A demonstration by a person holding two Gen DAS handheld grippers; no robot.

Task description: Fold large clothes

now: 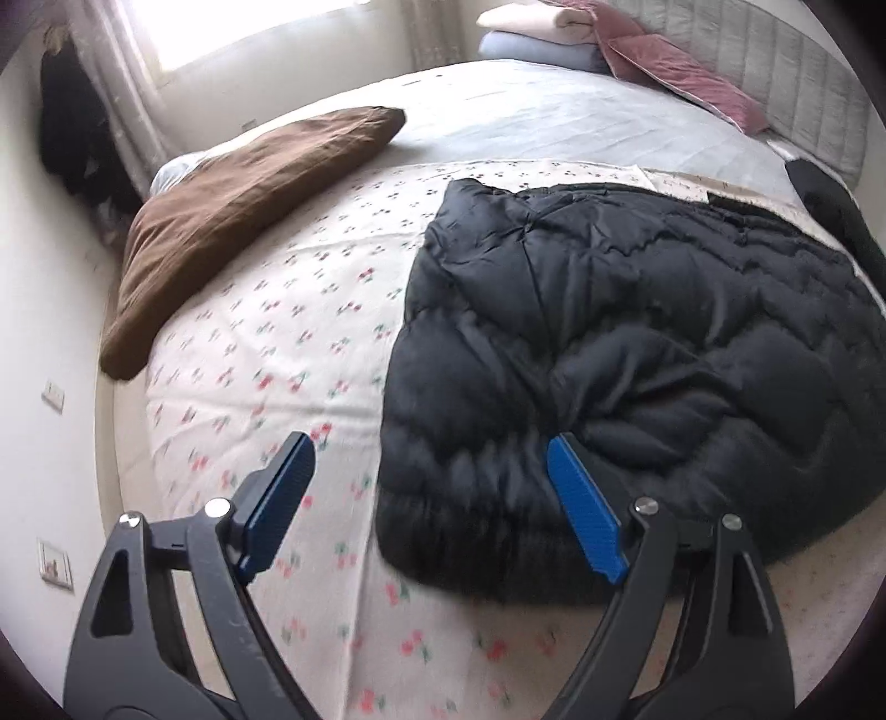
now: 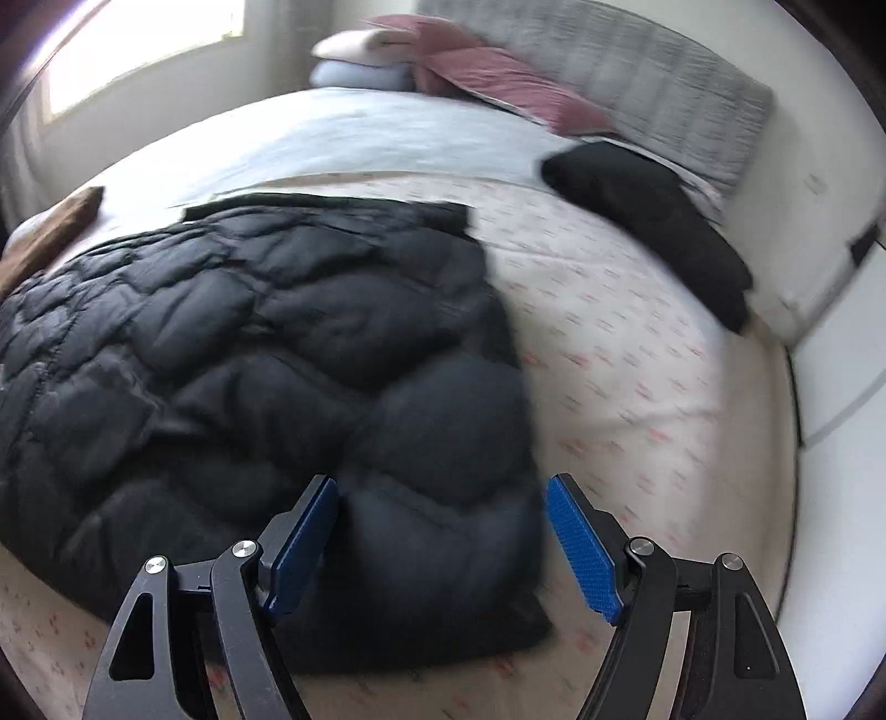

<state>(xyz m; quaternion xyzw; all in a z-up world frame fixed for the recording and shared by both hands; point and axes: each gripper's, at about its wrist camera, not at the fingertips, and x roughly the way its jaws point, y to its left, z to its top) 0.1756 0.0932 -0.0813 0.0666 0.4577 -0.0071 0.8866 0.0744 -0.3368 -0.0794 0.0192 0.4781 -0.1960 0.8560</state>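
A black quilted puffer jacket (image 1: 637, 343) lies spread on the bed, on a cherry-print sheet (image 1: 288, 343), bunched and folded over itself at the near edge. In the right wrist view the same jacket (image 2: 232, 343) fills the left and middle of the bed, with its near corner reaching down between the fingers.

The left hand-held gripper (image 1: 432, 509) hovers above the jacket's near left edge with its jaws spread wide; one blue pad (image 1: 584, 509) lies over the dark fabric, the other over the printed sheet, and nothing is gripped. The right hand-held gripper (image 2: 443, 545) is likewise wide apart, straddling the jacket's near right corner without closing on it; this view is motion-blurred, so whether the pads touch the cloth cannot be told.

Around the jacket, a brown garment (image 1: 232, 221) lies on the left side of the bed, apart from it. A second black garment (image 2: 653, 221) rests near the right side by the grey headboard (image 2: 637, 77). A pink cover (image 1: 675, 72) and stacked pale pillows (image 1: 531, 33) sit at the head of the bed, on a light blue sheet (image 1: 554, 122). A window (image 1: 232, 27) is on the far wall.
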